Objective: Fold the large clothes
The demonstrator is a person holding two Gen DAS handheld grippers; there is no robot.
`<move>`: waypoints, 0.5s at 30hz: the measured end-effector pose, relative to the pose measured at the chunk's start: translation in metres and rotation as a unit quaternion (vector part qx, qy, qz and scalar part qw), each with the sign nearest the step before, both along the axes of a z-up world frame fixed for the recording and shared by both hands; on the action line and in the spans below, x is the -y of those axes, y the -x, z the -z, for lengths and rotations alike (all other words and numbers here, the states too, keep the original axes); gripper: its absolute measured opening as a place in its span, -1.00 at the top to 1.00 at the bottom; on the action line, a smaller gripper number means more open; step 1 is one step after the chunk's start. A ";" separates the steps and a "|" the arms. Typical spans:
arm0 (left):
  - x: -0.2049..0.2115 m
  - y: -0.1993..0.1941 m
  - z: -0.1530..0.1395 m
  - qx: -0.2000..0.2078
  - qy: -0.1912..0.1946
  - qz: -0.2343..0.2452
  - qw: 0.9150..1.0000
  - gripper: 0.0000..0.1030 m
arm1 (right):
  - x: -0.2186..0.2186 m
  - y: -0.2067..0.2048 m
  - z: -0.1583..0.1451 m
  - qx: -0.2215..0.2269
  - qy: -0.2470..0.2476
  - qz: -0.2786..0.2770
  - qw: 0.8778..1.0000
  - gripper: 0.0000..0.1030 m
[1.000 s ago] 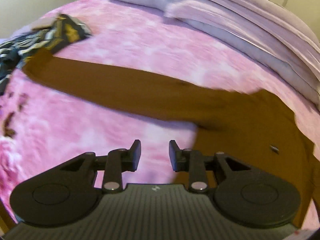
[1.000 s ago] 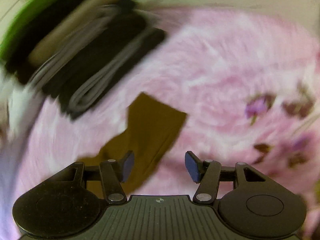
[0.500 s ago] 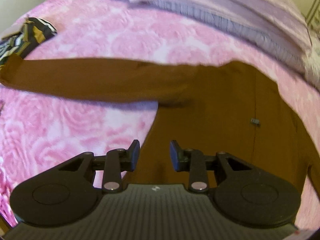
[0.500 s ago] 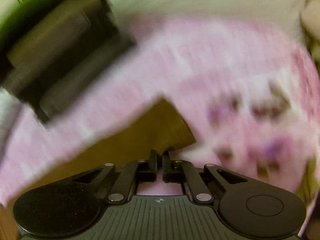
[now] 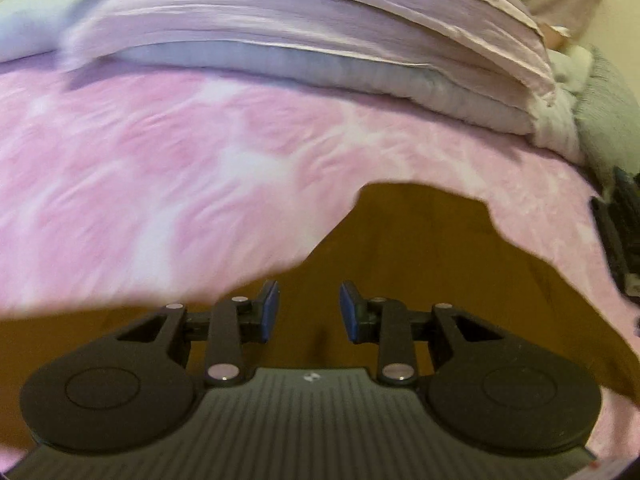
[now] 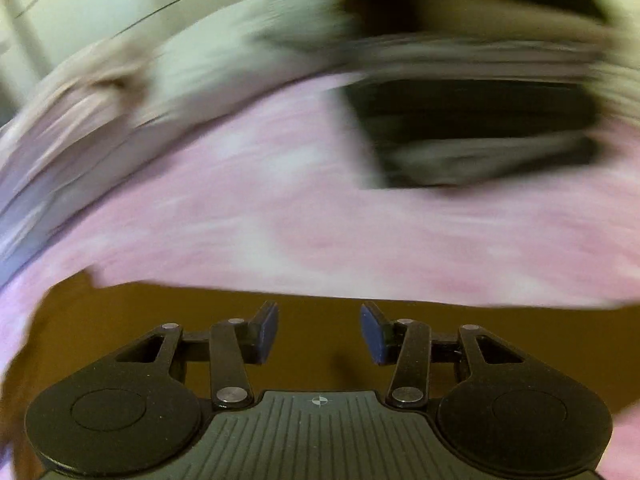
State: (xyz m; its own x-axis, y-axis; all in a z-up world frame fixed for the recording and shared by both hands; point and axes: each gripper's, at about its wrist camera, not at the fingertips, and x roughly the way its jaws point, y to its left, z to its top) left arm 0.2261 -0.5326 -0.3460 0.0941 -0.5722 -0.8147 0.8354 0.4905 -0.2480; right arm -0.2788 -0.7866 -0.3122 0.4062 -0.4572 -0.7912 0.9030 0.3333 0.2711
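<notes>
A large brown garment [image 5: 420, 248] lies spread on a pink patterned bedspread [image 5: 160, 184]. In the left wrist view its top edge rises ahead of my left gripper [image 5: 306, 310], which hovers over the brown cloth, open, with nothing between the blue pads. In the right wrist view the same brown garment [image 6: 320, 308] fills the lower band under my right gripper [image 6: 318, 330]. That gripper is open too and holds nothing. The right wrist view is heavily motion-blurred.
Stacked lilac and white pillows [image 5: 320, 48] line the far side of the bed. A dark stack of folded clothes [image 6: 472, 128] lies on the bedspread [image 6: 280, 220] ahead right of the right gripper. A dark object [image 5: 620, 232] sits at the bed's right edge.
The right gripper was shut on the sleeve end half a second ago; now it is open over the garment. Both grippers have swung across the bed towards the garment's body and the pillows.
</notes>
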 end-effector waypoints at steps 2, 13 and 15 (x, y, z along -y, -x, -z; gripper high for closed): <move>0.033 -0.013 0.010 -0.021 -0.002 0.020 1.000 0.45 | 0.006 -0.058 0.012 0.033 -0.020 -0.062 0.997 0.17; 0.121 -0.056 0.070 -0.187 -0.038 0.069 0.979 0.40 | 0.043 -0.276 0.077 0.089 -0.078 -0.221 0.968 0.17; 0.123 -0.057 0.075 -0.220 -0.030 0.069 0.973 0.66 | 0.047 -0.293 0.089 0.099 -0.100 -0.230 0.963 0.19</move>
State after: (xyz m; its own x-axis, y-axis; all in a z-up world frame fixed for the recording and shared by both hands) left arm 0.2833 -0.6560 -0.4208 -0.3457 -0.5047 -0.7911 0.7132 0.4065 -0.5710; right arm 0.0145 -0.8333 -0.4012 0.6808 -0.0388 -0.7314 0.5963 0.6093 0.5227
